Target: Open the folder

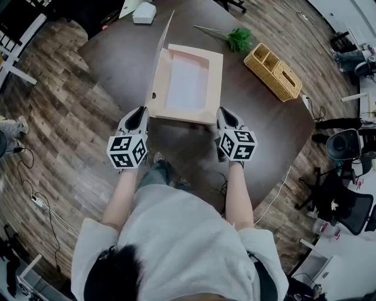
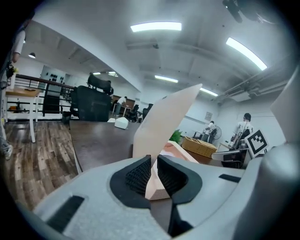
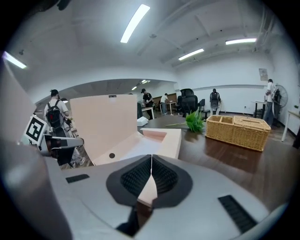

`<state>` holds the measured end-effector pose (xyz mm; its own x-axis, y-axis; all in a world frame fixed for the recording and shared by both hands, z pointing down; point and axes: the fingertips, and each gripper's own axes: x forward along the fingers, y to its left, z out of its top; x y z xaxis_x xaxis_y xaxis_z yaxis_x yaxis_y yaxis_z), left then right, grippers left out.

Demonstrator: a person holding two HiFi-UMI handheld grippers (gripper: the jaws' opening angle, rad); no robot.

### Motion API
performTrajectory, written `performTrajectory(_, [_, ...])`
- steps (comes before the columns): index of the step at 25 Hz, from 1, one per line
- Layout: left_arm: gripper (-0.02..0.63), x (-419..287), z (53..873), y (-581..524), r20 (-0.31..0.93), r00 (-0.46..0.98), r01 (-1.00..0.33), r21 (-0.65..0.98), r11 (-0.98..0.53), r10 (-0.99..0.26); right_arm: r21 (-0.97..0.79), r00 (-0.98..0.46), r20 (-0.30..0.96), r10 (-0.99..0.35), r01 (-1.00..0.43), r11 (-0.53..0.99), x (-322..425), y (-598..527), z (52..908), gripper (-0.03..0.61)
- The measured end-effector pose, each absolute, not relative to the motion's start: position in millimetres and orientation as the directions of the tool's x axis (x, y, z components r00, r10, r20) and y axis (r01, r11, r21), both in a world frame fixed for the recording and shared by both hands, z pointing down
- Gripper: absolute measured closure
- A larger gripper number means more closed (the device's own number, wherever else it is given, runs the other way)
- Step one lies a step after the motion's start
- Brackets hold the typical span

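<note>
A pale pink box folder (image 1: 215, 82) lies on the dark table (image 1: 117, 59) with a white sheet inside. Its lid (image 1: 163, 50) stands upright along the left side and rises just beyond the jaws in the left gripper view as the lid (image 2: 164, 117). My left gripper (image 1: 143, 113) is at the folder's near left corner; its jaws (image 2: 154, 176) stand a narrow gap apart, with the pink corner showing through the gap. My right gripper (image 1: 224, 113) is at the near right corner, pads (image 3: 161, 178) closed together, the folder's corner (image 3: 149, 194) showing just below them.
A wicker basket (image 1: 273, 72) sits at the table's right, a green plant sprig (image 1: 238, 38) behind the folder, a small white box (image 1: 144, 13) at the far edge. Office chairs (image 1: 346, 176) stand right of the table. People stand in the room's background.
</note>
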<state>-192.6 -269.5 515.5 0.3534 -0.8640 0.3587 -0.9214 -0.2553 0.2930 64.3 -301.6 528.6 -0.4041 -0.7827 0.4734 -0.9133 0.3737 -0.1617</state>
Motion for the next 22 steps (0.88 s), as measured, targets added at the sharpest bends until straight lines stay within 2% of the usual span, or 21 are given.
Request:
performTrajectory(9, [0.546,-149,508,-258,0.398,0.427,-0.904,0.193,-0.38,-0.812,-0.18,-0.454,0.349,-0.82,-0.891,0.417,71,-269,478,0.566])
performTrajectory(12, [0.543,-141,493,-252,0.375,0.424,-0.906,0.167,-0.39,-0.824,-0.163,-0.463,0.325,-0.825,-0.886,0.434,75,-260,465,0.566])
performTrajectory(15, [0.591,-140,473,-242,0.339,0.39,-0.92,0.111,-0.376,-0.856,-0.154,-0.476,0.298,-0.827,-0.879,0.451,78,-249,453,0.566])
performTrajectory(22, [0.601,-130,419,-214,0.235,0.372,-0.928,0.072,-0.366,-0.898,-0.134,-0.487,0.223,-0.845,-0.873,0.468,86,-225,424,0.566])
